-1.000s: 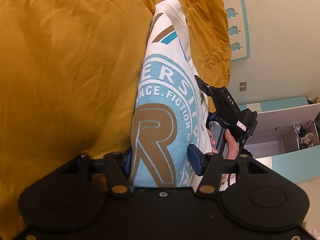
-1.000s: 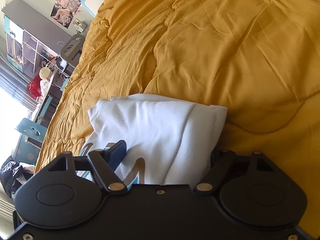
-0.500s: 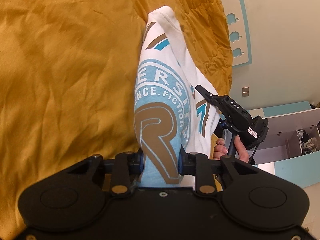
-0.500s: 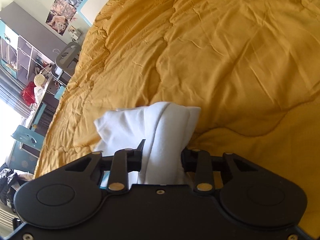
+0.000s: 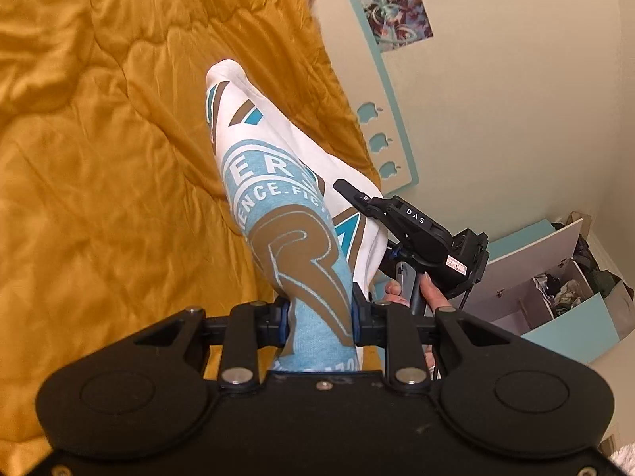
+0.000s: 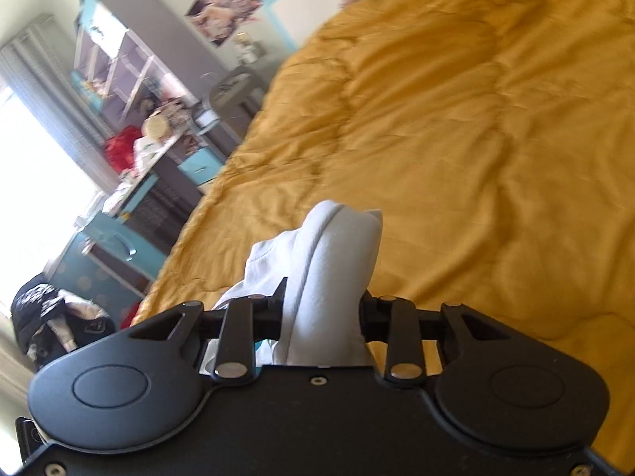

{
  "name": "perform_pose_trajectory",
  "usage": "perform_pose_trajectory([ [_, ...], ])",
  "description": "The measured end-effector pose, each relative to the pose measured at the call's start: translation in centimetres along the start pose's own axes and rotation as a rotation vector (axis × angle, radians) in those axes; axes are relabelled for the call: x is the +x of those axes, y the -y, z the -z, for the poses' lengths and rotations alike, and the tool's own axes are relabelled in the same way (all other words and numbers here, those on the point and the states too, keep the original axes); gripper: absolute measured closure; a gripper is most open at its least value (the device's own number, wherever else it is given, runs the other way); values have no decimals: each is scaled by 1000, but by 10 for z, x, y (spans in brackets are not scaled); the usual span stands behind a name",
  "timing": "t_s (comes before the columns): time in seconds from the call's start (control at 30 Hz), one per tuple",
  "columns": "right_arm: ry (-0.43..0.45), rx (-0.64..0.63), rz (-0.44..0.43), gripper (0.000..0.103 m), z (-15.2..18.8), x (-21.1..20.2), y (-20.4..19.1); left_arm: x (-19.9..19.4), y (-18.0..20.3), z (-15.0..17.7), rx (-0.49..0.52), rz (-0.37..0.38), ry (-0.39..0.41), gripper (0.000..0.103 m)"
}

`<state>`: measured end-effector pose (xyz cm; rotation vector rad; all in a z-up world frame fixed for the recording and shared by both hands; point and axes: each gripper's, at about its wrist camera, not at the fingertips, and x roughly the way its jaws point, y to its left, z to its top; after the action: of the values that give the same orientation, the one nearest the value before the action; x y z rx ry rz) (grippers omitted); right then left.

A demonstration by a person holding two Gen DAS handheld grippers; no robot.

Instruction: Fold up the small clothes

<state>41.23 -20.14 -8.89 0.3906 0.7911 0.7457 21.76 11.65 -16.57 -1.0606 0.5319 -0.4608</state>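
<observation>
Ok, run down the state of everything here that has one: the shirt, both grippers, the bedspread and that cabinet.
White T-shirt: bunched, gripped at two places, far end on the bed.
Left gripper: shut on the printed part.
Right gripper: shut on the plain white part.
Mustard bedspread: spread out, wrinkled.
Cabinet: open, clothes inside.

The white shirt [image 5: 278,182] runs down between the left gripper's [image 5: 319,315] jaws, and its lower edge is hidden behind the black housing. In the right wrist view the bunched shirt [image 6: 329,269] between the right gripper's [image 6: 322,313] jaws hides its print. Far left of those jaws, the shelves [image 6: 119,67] and desk clutter [image 6: 147,139] are blurred beyond telling. The yellow bedspread [image 6: 476,139] beyond the jaws is cut by the frame's edge.
</observation>
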Motion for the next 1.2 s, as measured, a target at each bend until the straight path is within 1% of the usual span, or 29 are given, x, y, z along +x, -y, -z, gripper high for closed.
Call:
perform_pose_trajectory([
  [0.1, -24, -60, -60, 72, 2, 38, -47, -53, -4, -18, 27, -48, 69, 79],
  [0.17, -40, -77, -96, 72, 7, 66, -74, -80, -12, -28, 25, -72, 103, 79],
  [0.23, -60, -77, -122, 72, 13, 94, -94, -106, -26, -38, 25, -106, 135, 78],
  [0.3, -89, -73, -127, 72, 23, 122, -107, -132, -51, -44, -12, -141, 161, 78],
  [0.4, -159, -75, -92, 72, 45, 170, -116, -150, -87, -41, -74, -197, 166, 78],
  [0.47, -215, -102, -46, 72, 62, 198, -116, -155, -116, -35, -117, -250, 132, 78],
  [0.53, -276, -149, 30, 72, 81, 225, -112, -155, -147, -26, -182, -312, 90, 75],
  [0.57, -298, -168, 73, 70, 89, 235, -107, -155, -160, -21, -201, -323, 76, 73],
  [0.6, -319, -180, 102, 59, 95, 243, -101, -157, -169, -19, -214, -310, 78, 67],
  [0.63, -322, -173, 110, 53, 97, 245, -95, -159, -173, -18, -230, -294, 83, 65],
  [0.67, -312, -159, 100, 52, 96, 243, -90, -160, -176, -19, -256, -280, 80, 65],
  [0.7, -301, -154, 96, 50, 94, 238, -88, -163, -175, -20, -276, -279, 70, 64],
  [0.73, -287, -164, 102, 45, 90, 230, -88, -170, -172, -21, -283, -297, 56, 63],
  [0.77, -270, -182, 107, 44, 86, 219, -90, -177, -164, -21, -268, -323, 50, 62],
  [0.83, -213, -221, 73, 44, 82, 185, -96, -198, -144, -19, -184, -376, 82, 60],
  [0.9, -161, -254, -4, 44, 84, 145, -107, -218, -120, -14, -93, -452, 133, 60],
  [0.93, -149, -265, -59, 44, 89, 125, -113, -226, -106, -11, -44, -478, 154, 59],
  [0.97, -145, -274, -115, 44, 95, 106, -120, -230, -93, -8, 3, -480, 170, 57],
  [1.0, -144, -289, -168, 42, 104, 88, -128, -230, -79, -3, 53, -462, 182, 55],
  [1.03, -145, -311, -200, 40, 113, 75, -137, -229, -70, 1, 84, -441, 185, 54],
  [1.1, -156, -347, -235, 38, 134, 60, -149, -214, -57, 9, 123, -380, 171, 52],
  [1.13, -171, -353, -242, 38, 142, 57, -151, -207, -56, 12, 131, -367, 156, 51],
  [1.17, -187, -350, -247, 38, 151, 58, -150, -194, -56, 16, 141, -369, 135, 51],
  [1.2, -206, -335, -243, 38, 158, 64, -148, -179, -58, 16, 142, -391, 117, 51],
])
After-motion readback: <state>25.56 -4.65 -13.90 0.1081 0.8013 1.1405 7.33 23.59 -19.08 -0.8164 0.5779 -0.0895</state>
